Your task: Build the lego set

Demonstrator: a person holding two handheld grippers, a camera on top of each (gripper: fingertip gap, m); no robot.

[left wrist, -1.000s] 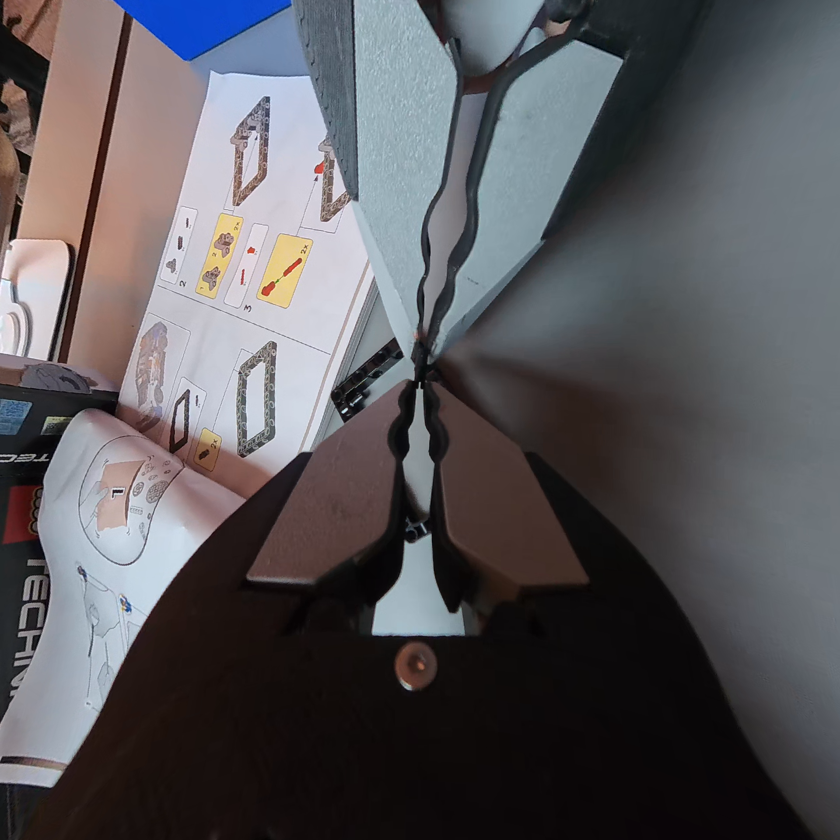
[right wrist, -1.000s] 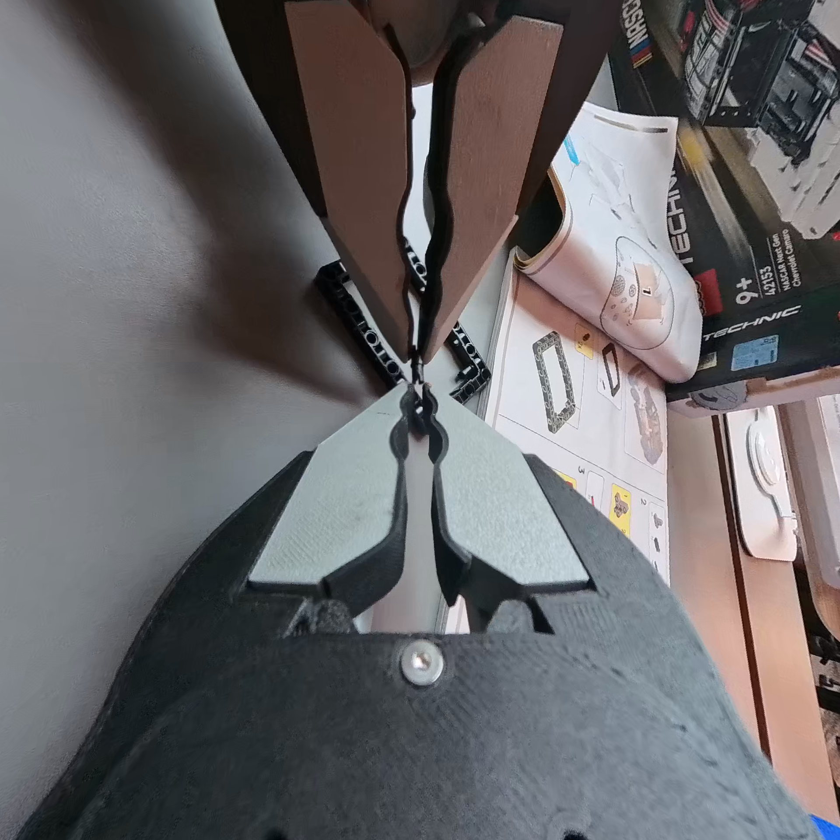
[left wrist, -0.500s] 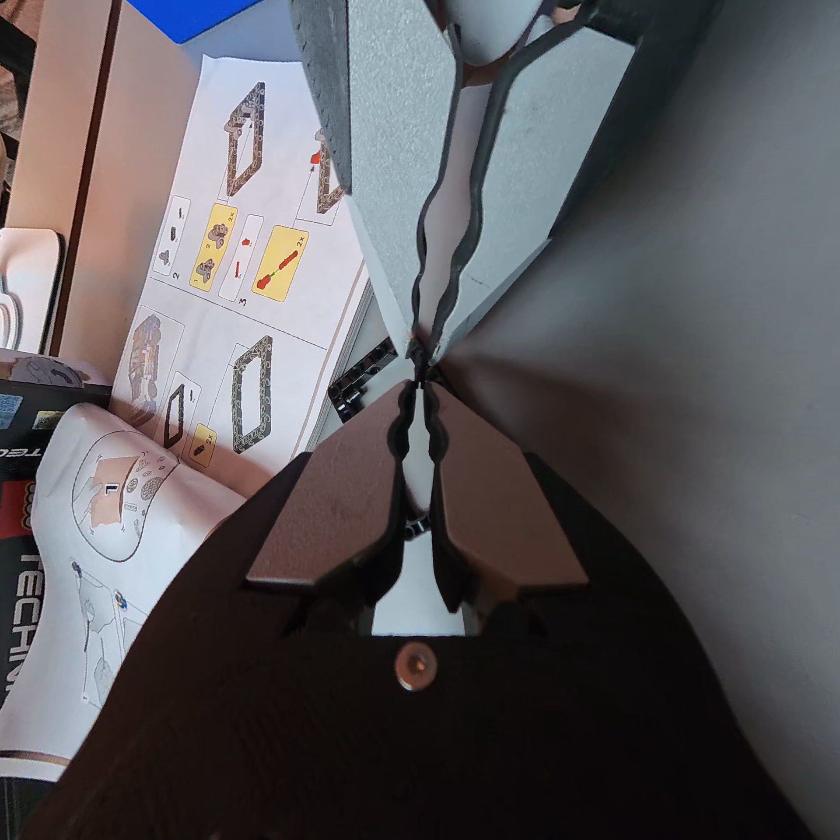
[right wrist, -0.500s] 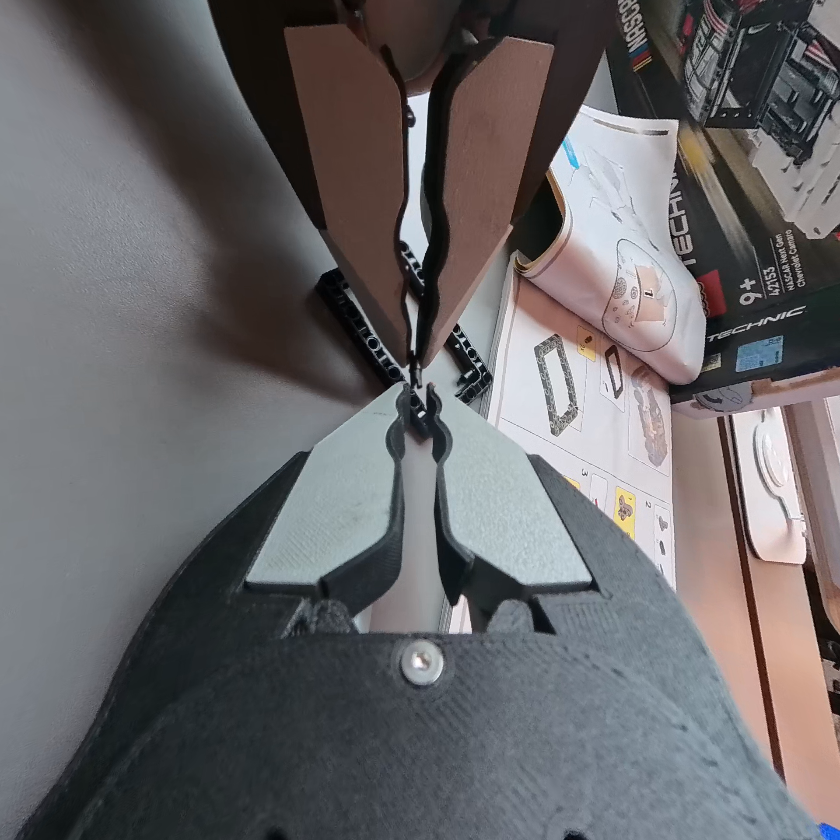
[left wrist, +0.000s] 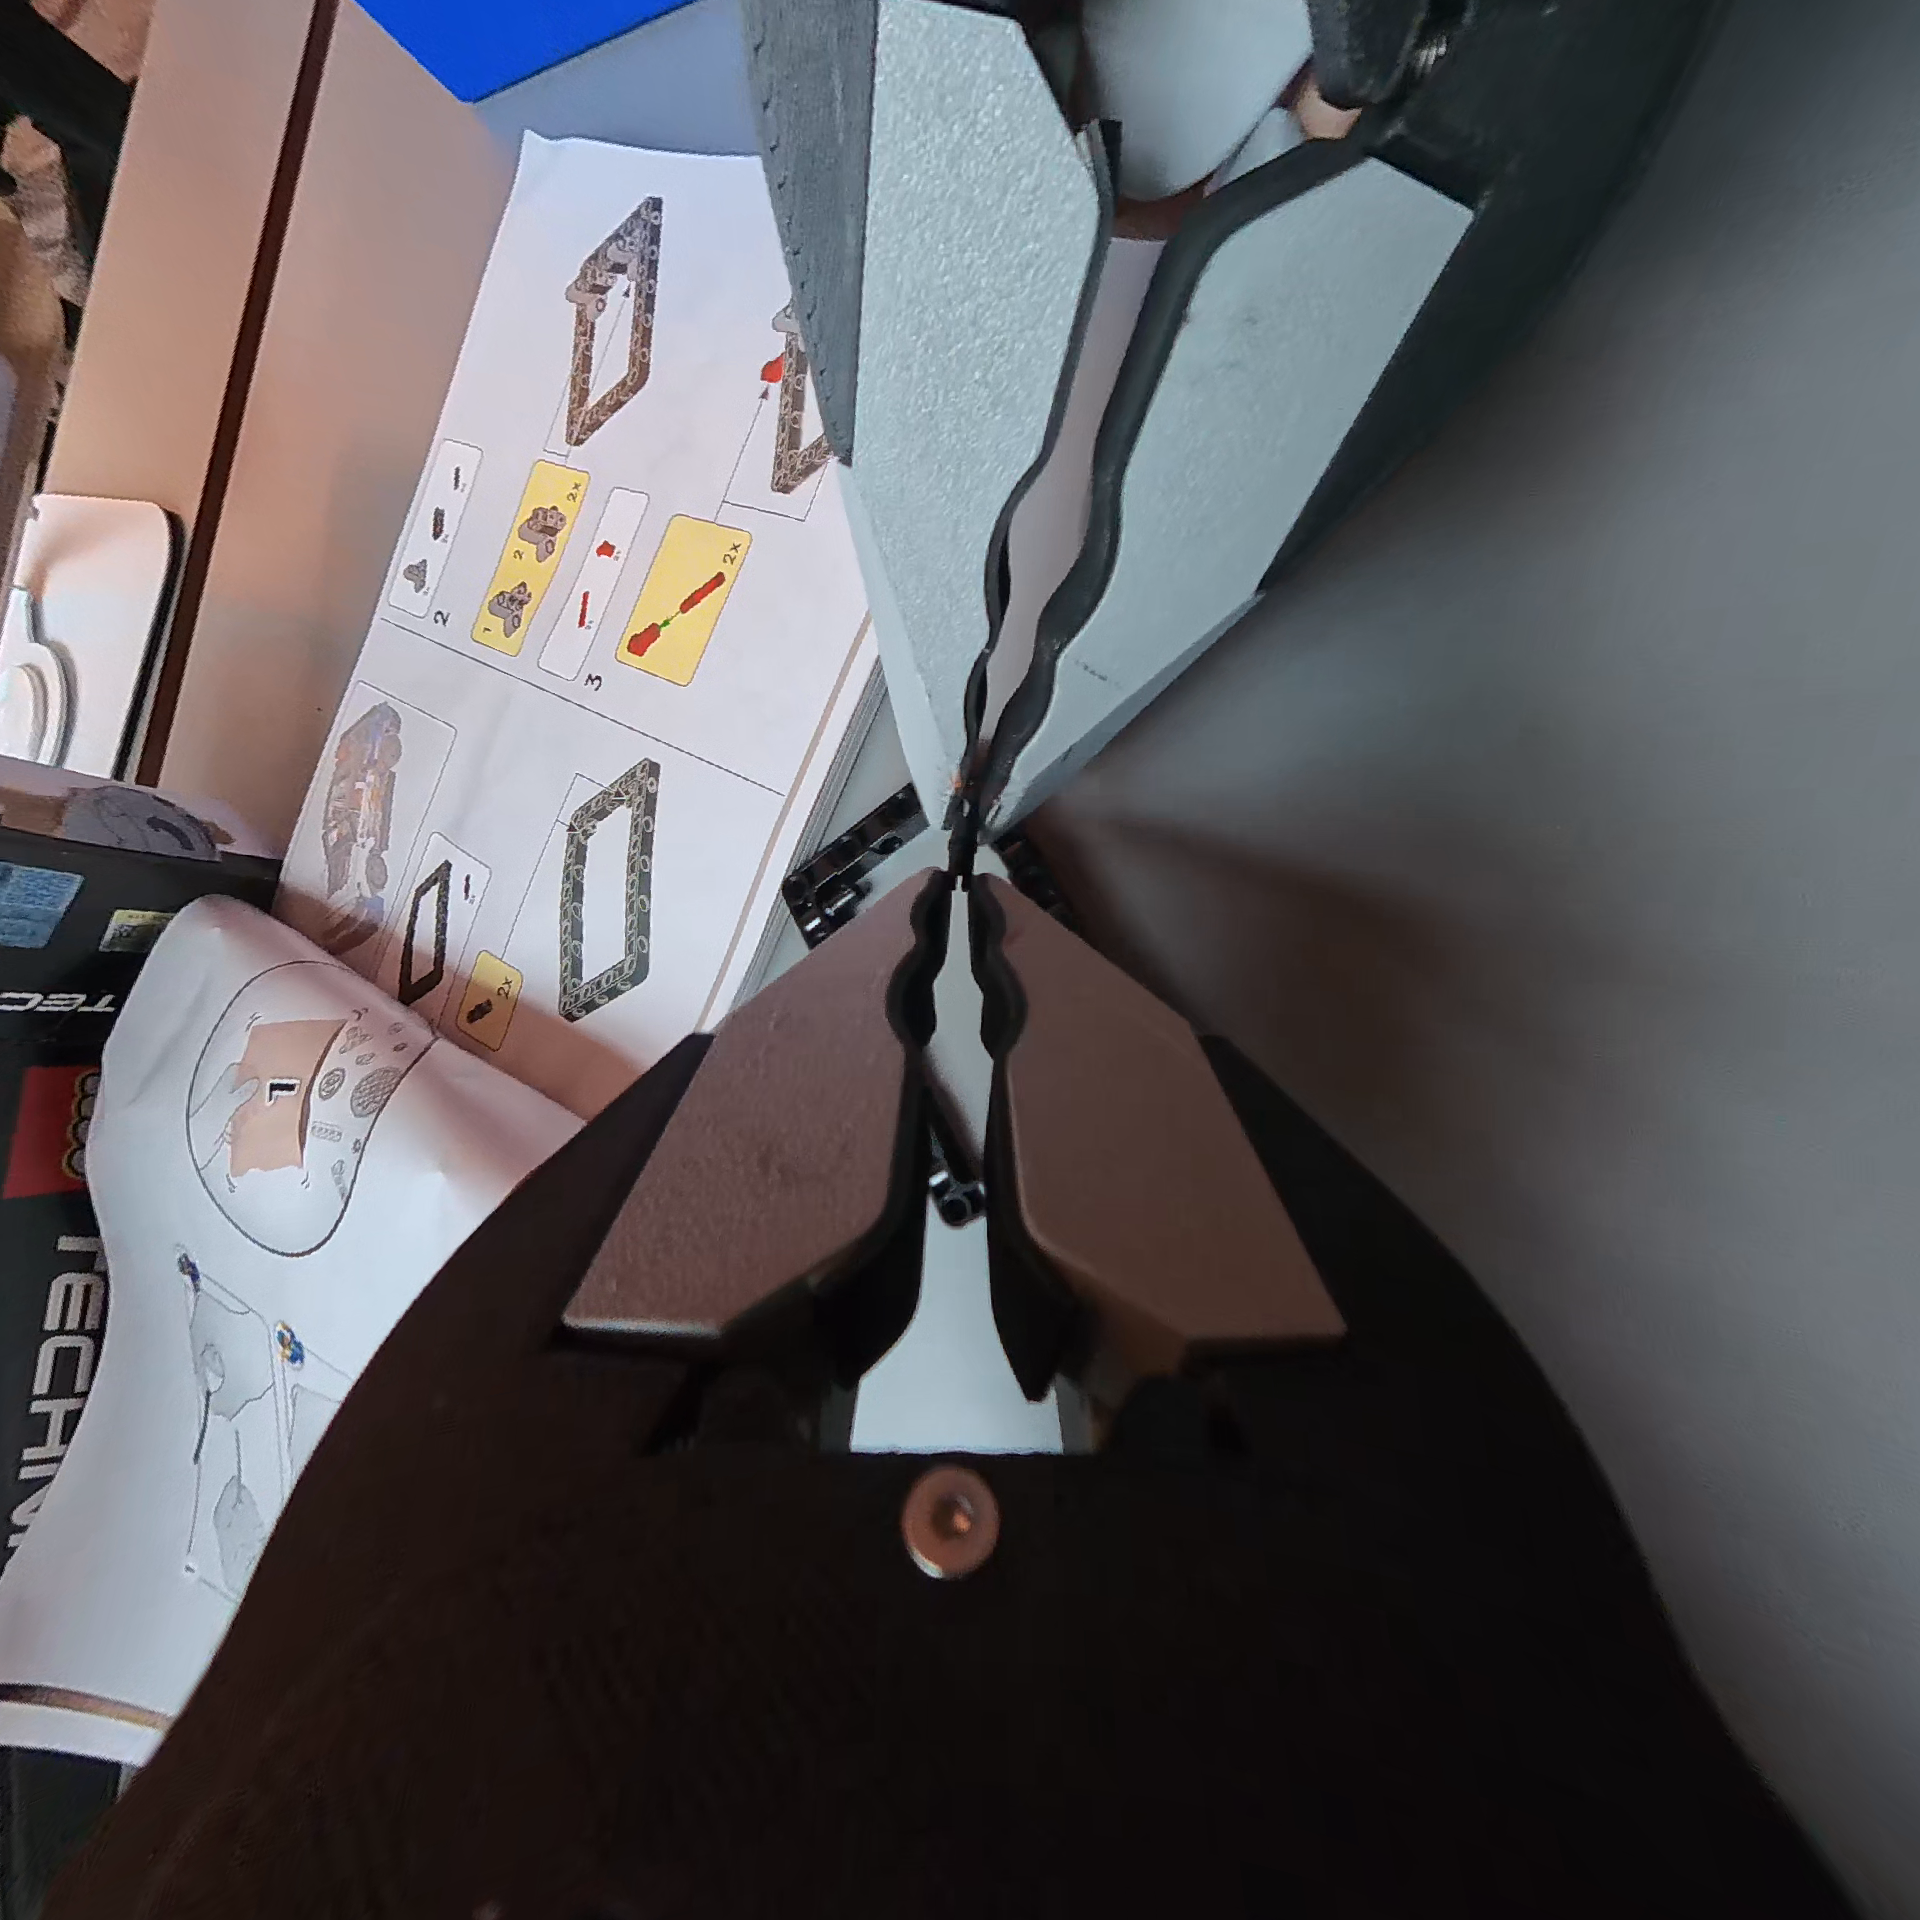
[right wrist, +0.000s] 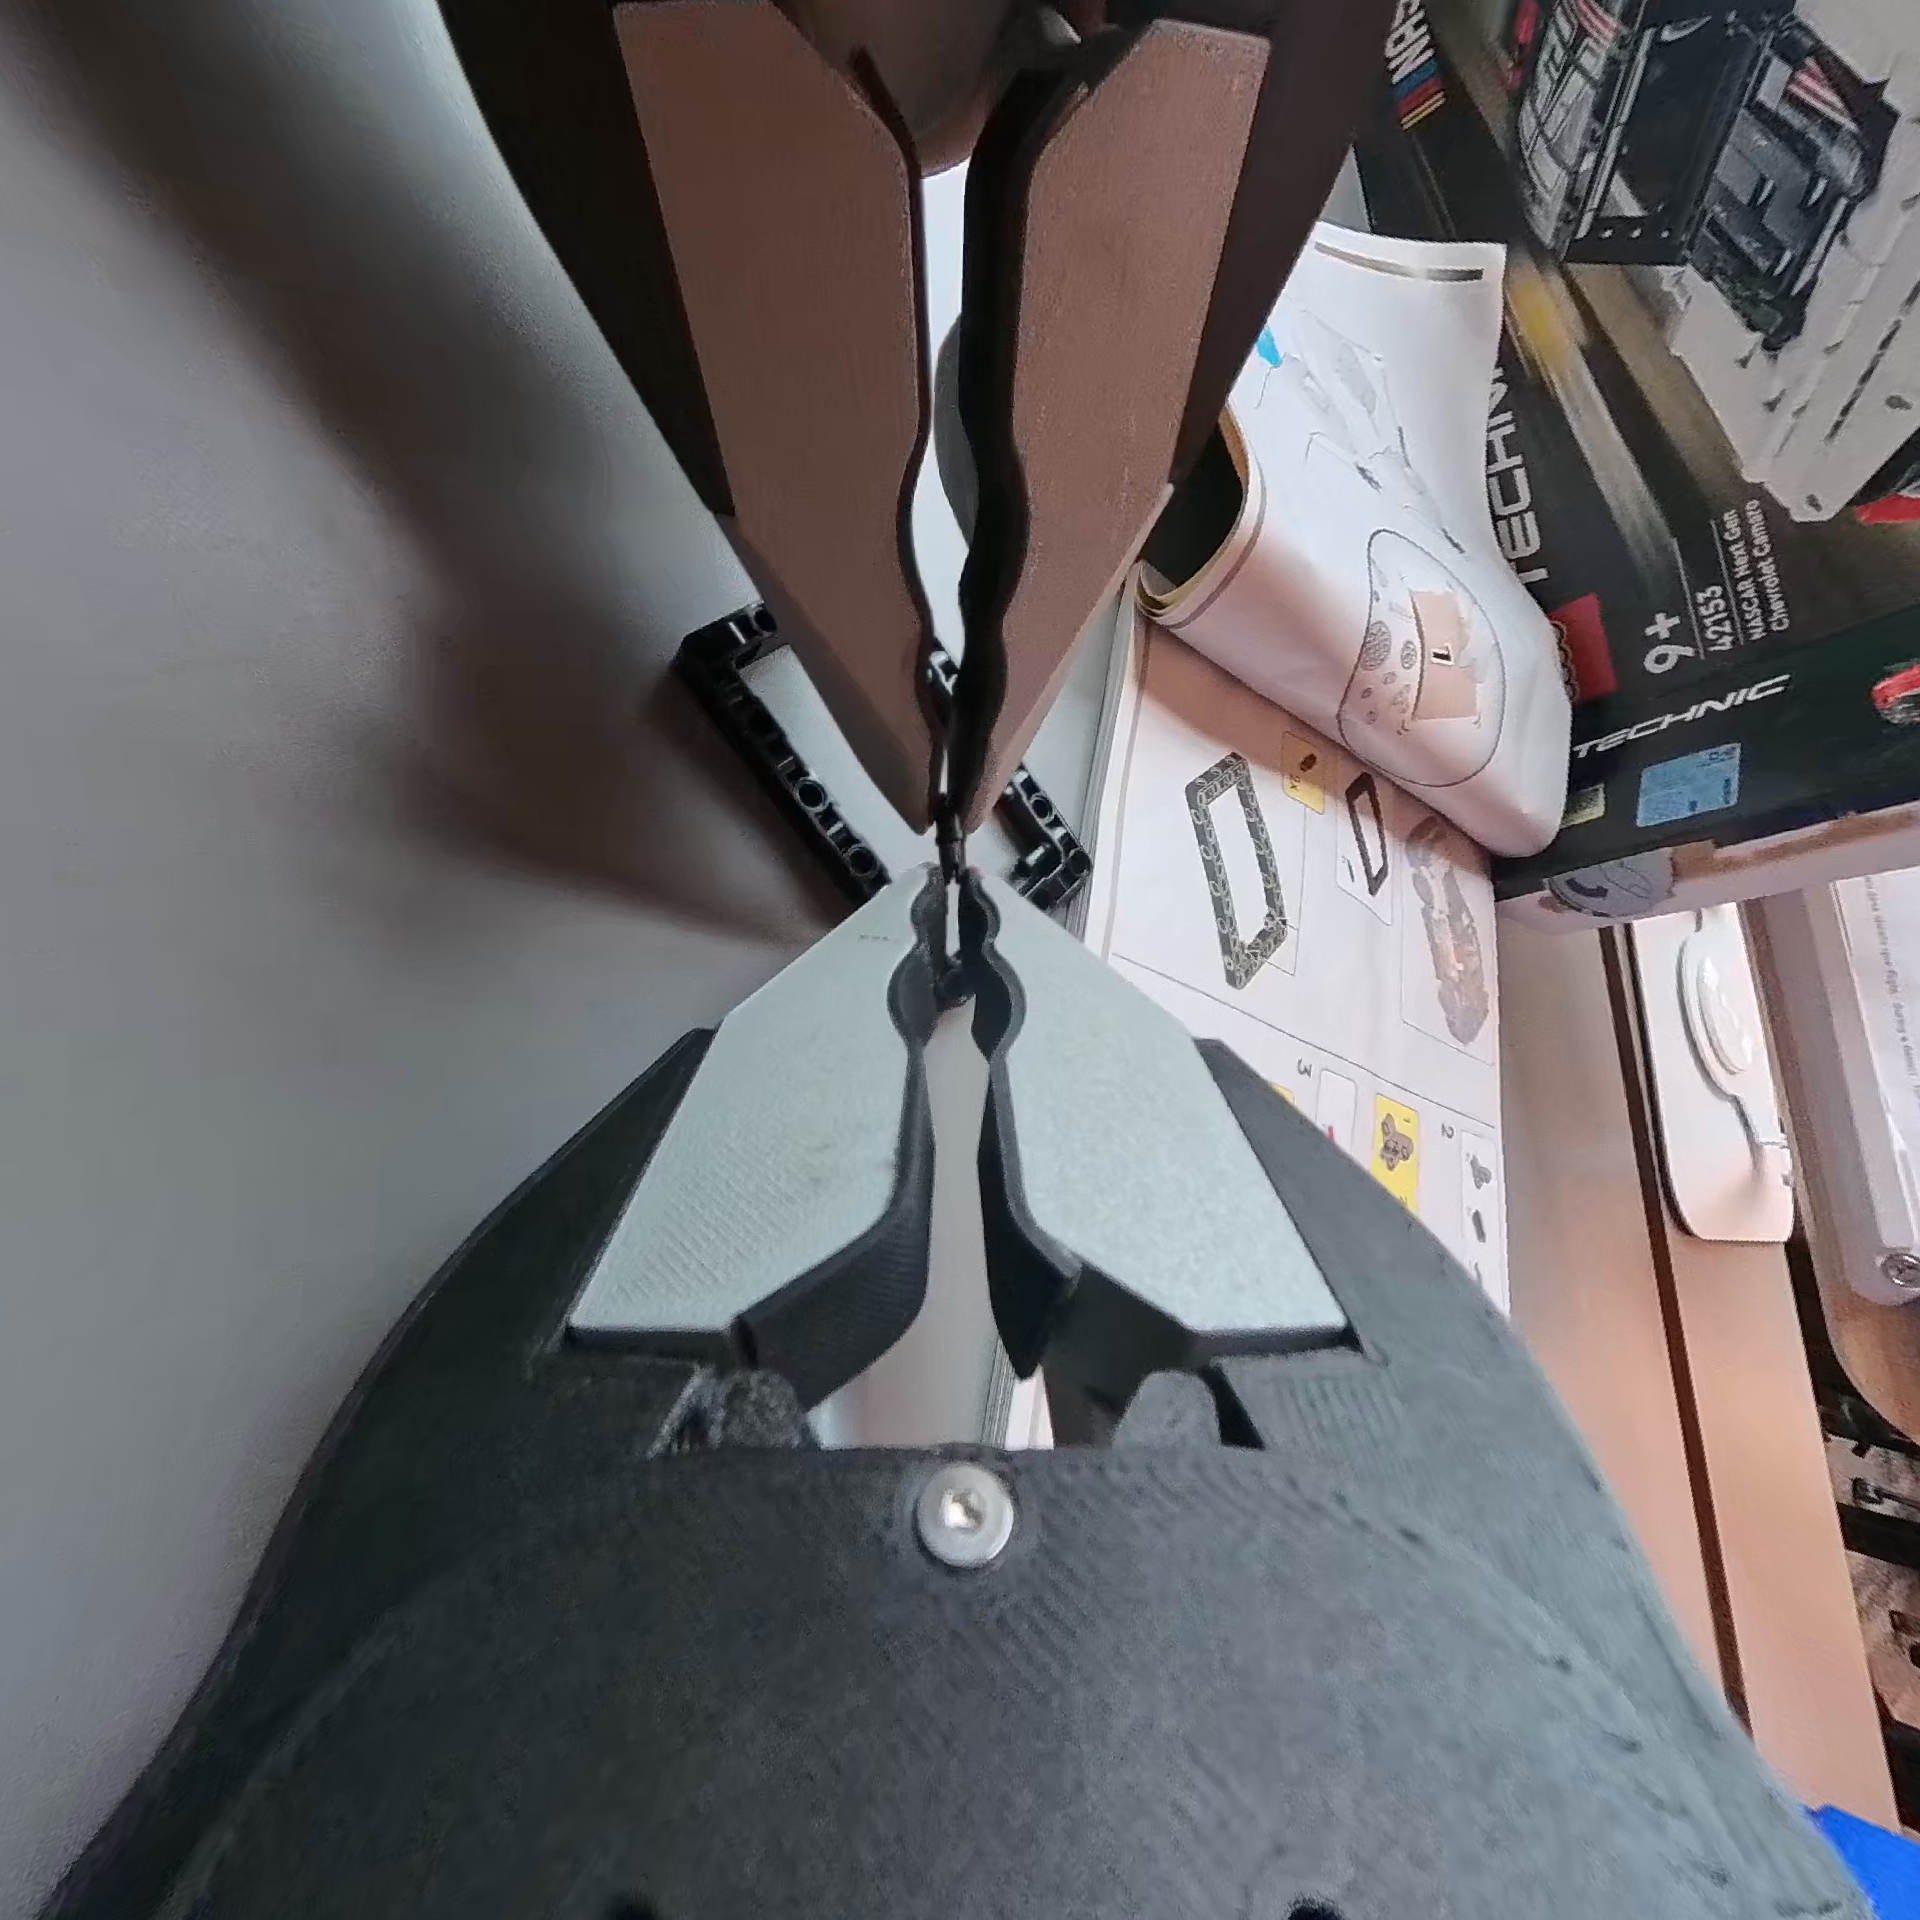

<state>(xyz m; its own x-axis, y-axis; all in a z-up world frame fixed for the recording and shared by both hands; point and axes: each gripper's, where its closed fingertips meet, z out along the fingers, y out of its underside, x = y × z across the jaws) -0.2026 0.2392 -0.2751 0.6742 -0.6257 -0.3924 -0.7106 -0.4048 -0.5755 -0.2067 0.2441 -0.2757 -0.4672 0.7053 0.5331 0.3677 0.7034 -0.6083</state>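
Right wrist view: two hand-held grippers [right wrist: 951, 894] [right wrist: 948, 821], one black frame [right wrist: 790, 769].

Small black lego pin [right wrist: 948, 831] held in mid-air
Below it, a black rectangular lego frame [right wrist: 800, 790] lies flat on the grey tabletop [right wrist: 312, 623].

A grey tabletop [left wrist: 1558, 1039] filled one side of both views, adjoining a pale wooden surface [left wrist: 395, 343] edged by a dark strip [left wrist: 249, 416]. A white rounded device [right wrist: 1725, 1049] lay on that wood beside a white bar fastened by a screw [right wrist: 1881, 1122]. A blue object [left wrist: 540, 31] occupied the far corner of the left wrist view.
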